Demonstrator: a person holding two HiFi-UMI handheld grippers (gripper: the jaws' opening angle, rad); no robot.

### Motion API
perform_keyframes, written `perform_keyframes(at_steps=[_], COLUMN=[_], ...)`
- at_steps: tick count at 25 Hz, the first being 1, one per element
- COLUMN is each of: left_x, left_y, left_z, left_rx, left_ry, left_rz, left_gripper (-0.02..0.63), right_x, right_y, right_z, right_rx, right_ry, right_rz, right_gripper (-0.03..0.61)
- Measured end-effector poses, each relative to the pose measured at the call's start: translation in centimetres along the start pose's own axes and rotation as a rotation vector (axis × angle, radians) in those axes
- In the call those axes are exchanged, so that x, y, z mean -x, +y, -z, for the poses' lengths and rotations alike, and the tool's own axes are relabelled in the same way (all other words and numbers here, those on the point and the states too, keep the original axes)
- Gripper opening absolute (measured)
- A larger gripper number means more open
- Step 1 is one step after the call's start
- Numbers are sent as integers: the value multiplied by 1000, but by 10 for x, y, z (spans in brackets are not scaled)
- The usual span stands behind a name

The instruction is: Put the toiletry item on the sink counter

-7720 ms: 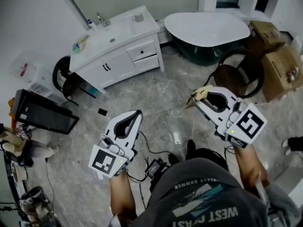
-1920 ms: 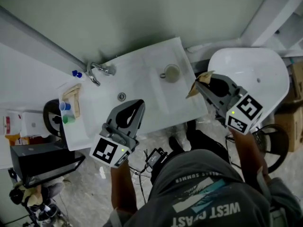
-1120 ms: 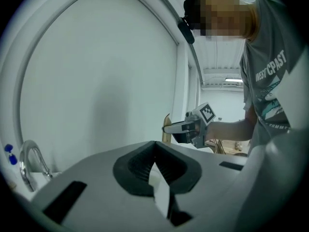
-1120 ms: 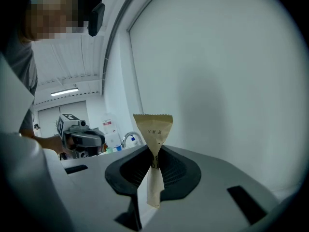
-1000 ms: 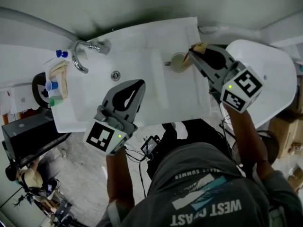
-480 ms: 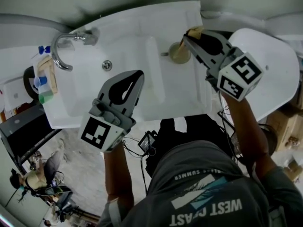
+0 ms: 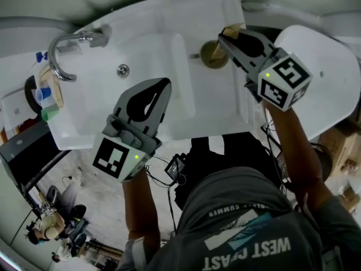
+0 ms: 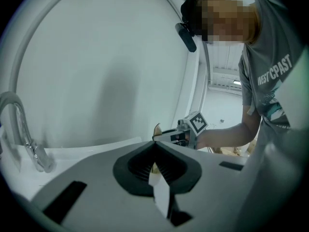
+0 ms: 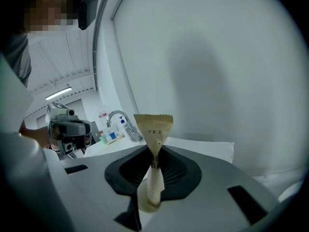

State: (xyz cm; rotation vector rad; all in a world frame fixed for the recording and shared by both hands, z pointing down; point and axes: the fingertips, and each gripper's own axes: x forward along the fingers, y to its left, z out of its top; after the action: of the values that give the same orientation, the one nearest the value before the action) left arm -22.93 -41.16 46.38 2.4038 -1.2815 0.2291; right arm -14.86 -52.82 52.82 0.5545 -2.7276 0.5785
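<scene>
The toiletry item is a tan paper sachet (image 7: 232, 31) with a zigzag top edge (image 9: 154, 129). It stands upright, pinched at its waist between the pads of my right gripper (image 7: 225, 37) (image 9: 154, 151), whose jaws are opening. That gripper hovers over the right end of the white sink counter (image 7: 217, 103), right beside a small cup (image 7: 212, 54). My left gripper (image 7: 163, 88) (image 8: 155, 144) is shut with nothing in it, over the counter's front middle.
A chrome faucet (image 7: 63, 48) and the basin drain (image 7: 122, 70) lie to the left. Small bottles and a wooden item (image 7: 46, 97) crowd the counter's left end. A white bathtub (image 7: 333, 66) stands to the right of the counter. Cables lie on the floor.
The right gripper has carried the sachet along the counter's right end and now sits just beside the cup. The left gripper stays over the counter's front.
</scene>
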Motion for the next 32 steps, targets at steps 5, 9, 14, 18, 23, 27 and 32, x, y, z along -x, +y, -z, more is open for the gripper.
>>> perform_keyframes(at_steps=[5,9,14,18,23,27,32], left_x=[1,4,10,14,24,39,56], left_y=[-2,-5,-10,-12,-20,-24,-31], left_z=[3,6,3,2,-8,-17,-32], left_rx=[-2,-3,-10,-28,-45,-65,-95], left_ry=[2,6,-2,-10,-26,-44,-74], left_rz=[-7,-13,-18,-26,-31,-33,-34], left_gripper=[2,2,2,2,2,2,2], right_x=[-3,-5,-5,-3,10,19,35], right_y=[-5,-5,-8,-12,-10,0,13], right_z=[16,28,34,34,25,14,-4], right_rx=[-14,-17,0,17,28,42,61], right_ry=[23,52,76,73,61,42,12], right_rz=[14,10,28,50,71,91,109], right_gripper=[75,82,124,147,149,149,149])
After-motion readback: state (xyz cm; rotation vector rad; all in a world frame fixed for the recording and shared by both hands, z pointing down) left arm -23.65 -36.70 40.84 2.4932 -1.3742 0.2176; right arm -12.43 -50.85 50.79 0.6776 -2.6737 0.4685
